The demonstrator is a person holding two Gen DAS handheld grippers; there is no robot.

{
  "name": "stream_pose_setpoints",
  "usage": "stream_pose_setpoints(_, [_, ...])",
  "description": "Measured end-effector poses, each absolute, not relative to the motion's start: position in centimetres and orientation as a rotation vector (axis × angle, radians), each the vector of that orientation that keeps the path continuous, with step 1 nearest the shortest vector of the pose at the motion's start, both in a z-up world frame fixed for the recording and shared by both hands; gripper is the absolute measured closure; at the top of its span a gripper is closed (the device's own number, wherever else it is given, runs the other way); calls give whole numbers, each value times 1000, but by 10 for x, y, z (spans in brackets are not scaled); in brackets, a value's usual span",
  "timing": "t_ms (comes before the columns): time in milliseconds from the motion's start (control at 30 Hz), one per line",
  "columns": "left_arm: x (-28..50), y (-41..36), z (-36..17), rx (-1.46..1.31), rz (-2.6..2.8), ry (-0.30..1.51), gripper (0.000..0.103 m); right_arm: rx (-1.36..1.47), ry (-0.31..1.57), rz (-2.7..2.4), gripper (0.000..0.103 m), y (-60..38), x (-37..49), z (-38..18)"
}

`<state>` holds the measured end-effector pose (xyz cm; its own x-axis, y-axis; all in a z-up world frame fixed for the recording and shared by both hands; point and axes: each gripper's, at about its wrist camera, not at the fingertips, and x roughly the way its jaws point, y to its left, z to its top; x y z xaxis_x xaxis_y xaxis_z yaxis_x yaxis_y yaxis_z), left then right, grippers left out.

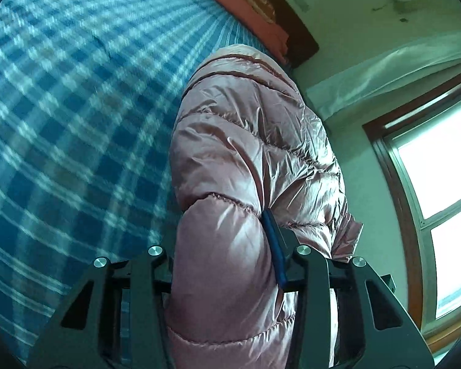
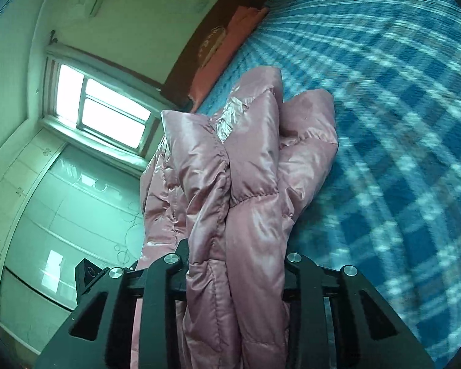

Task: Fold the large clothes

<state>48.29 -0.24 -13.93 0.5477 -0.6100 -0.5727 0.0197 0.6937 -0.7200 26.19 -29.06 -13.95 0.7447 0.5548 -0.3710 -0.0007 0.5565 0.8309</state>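
A shiny pink quilted puffer jacket (image 1: 249, 141) is lifted over the bed. In the left wrist view a thick padded fold of it fills the gap of my left gripper (image 1: 224, 246), which is shut on it. That gripper's blue pad (image 1: 275, 246) presses into the fabric on the right side. In the right wrist view bunched folds of the same jacket (image 2: 249, 166) run up between the black fingers of my right gripper (image 2: 235, 249), which is shut on them. The fingertips of both grippers are buried in the fabric.
A blue and white plaid bedspread (image 1: 70, 117) covers the bed below the jacket. A red pillow (image 1: 246, 3) lies against the dark wooden headboard (image 2: 196, 46). A bright window (image 2: 104, 110) and a pale wardrobe (image 2: 61, 203) stand beside the bed.
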Motion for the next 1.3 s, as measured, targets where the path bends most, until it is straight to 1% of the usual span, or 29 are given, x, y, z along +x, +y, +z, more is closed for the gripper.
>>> stream_pose_setpoints(200, [496, 50, -121, -740, -370, 863, 62, 930, 666, 454, 72, -244, 305, -125])
stream_pose_setpoints(433, [518, 108, -126, -760, -301, 854, 62, 929, 710, 524, 72, -193, 357, -134])
stream_pose_setpoints(533, [520, 122, -129, -768, -277, 873, 62, 928, 743, 528, 72, -181, 375, -143])
stream_pose_setpoints(667, [521, 134, -149, -792, -257, 912, 62, 926, 784, 518, 72, -174, 387, -157])
stream_pose_setpoints(867, [517, 135, -152, -779, -244, 929, 61, 924, 812, 514, 72, -174, 393, -164])
stream_pose_setpoints(900, [516, 135, -151, -779, -245, 930, 59, 915, 817, 512, 71, -175, 393, -162])
stream_pose_setpoints(967, [512, 137, -149, -782, -252, 926, 58, 892, 826, 498, 65, -175, 396, -161])
stream_pose_setpoints(1033, [506, 140, -145, -777, -248, 918, 52, 860, 835, 466, 55, -179, 392, -154])
stream_pose_setpoints(1067, [502, 142, -142, -774, -245, 913, 49, 855, 840, 455, 52, -182, 389, -151])
stream_pose_setpoints(1100, [497, 143, -140, -775, -245, 909, 45, 858, 842, 450, 46, -184, 386, -150])
stream_pose_setpoints(1133, [491, 144, -137, -781, -247, 904, 43, 867, 843, 444, 42, -188, 381, -149])
stream_pose_setpoints(1200, [477, 149, -135, -795, -254, 895, 37, 882, 847, 438, 38, -195, 371, -149])
stream_pose_setpoints(1233, [468, 152, -135, -802, -258, 893, 36, 886, 850, 436, 36, -198, 365, -150])
stream_pose_setpoints(1300, [452, 156, -138, -820, -267, 895, 31, 898, 855, 438, 34, -204, 351, -151])
